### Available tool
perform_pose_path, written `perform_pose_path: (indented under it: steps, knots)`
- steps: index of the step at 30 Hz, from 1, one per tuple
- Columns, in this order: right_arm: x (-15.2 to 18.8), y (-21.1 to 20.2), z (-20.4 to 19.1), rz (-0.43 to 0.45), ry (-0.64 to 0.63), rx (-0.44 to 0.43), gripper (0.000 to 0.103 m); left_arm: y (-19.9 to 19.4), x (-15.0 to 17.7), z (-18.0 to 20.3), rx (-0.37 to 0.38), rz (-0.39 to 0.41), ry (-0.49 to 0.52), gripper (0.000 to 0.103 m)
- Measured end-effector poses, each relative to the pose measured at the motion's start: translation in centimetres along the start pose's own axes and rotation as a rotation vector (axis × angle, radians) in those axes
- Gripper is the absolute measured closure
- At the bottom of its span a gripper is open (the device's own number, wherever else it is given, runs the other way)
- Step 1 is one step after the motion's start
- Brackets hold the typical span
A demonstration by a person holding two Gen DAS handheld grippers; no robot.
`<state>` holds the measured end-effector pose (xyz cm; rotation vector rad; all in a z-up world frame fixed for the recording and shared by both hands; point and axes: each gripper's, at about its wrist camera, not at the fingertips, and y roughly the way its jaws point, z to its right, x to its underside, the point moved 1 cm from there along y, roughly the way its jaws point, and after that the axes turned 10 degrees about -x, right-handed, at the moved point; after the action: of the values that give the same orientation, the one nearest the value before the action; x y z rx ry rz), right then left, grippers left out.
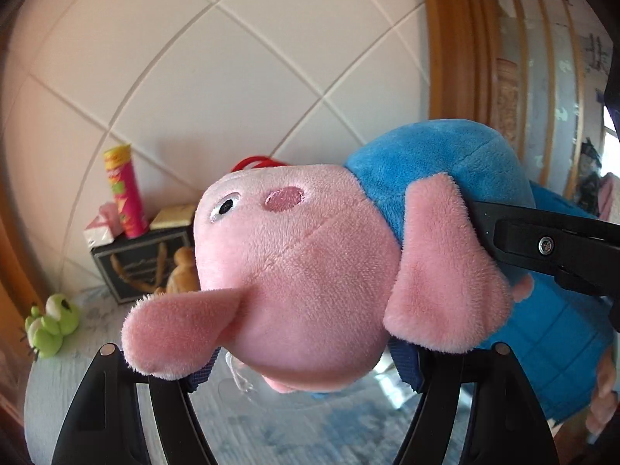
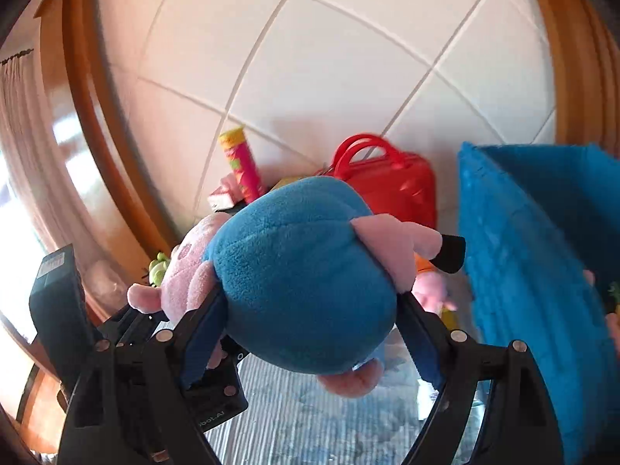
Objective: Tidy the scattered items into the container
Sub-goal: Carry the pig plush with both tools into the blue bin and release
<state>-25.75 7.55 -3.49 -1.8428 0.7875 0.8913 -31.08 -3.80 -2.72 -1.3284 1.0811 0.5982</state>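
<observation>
A plush pig (image 1: 310,263) with a pink head and a blue body hangs in the air, held from both sides. My left gripper (image 1: 306,364) is shut on its pink head, and the blue pads press in below the ears. My right gripper (image 2: 310,325) is shut on the round blue body (image 2: 302,271); one of its black fingers (image 1: 542,248) shows in the left wrist view. The container, a blue fabric bin (image 2: 534,252), stands open at the right, close beside the pig. The left gripper's black body (image 2: 135,329) sits at the lower left.
A green frog plush (image 1: 52,321) lies on the pale patterned tabletop (image 2: 310,418). By the tiled wall stand a pink crisp tube (image 1: 124,190), a dark box (image 1: 139,259), a brown toy (image 1: 182,271) and a red case (image 2: 391,186). Another pink toy (image 2: 428,286) lies beside the bin.
</observation>
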Motion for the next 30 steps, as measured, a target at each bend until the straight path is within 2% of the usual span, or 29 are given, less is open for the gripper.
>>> perform_pose_path:
  steps: [3, 7, 11, 15, 19, 23, 30]
  knots:
    - [-0.8, -5.5, 3.2, 0.063, 0.014, 0.077, 0.019, -0.9, -2.8, 6.0, 0.060, 0.026, 0.035, 0.029]
    - [-1.3, -11.8, 8.5, 0.115, 0.054, 0.166, 0.019, -1.3, -5.7, 14.1, 0.142, 0.017, 0.089, 0.029]
    - [-1.4, -16.3, 14.1, 0.147, 0.113, 0.222, 0.019, -1.2, -7.5, 21.2, 0.175, -0.011, 0.145, 0.029]
    - [-0.9, -19.1, 18.4, 0.153, 0.162, 0.250, 0.019, -0.6, -8.0, 26.1, 0.198, -0.063, 0.186, 0.028]
    - [-0.3, -20.1, 21.6, 0.144, 0.208, 0.261, 0.019, -0.5, -7.6, 29.2, 0.194, -0.113, 0.226, 0.026]
    - [0.3, -20.9, 24.3, 0.147, 0.258, 0.259, 0.016, -0.4, -6.9, 30.3, 0.184, -0.156, 0.244, 0.022]
    - [0.6, -21.7, 25.9, 0.156, 0.289, 0.266, 0.015, -1.0, -6.2, 29.6, 0.146, -0.161, 0.229, 0.021]
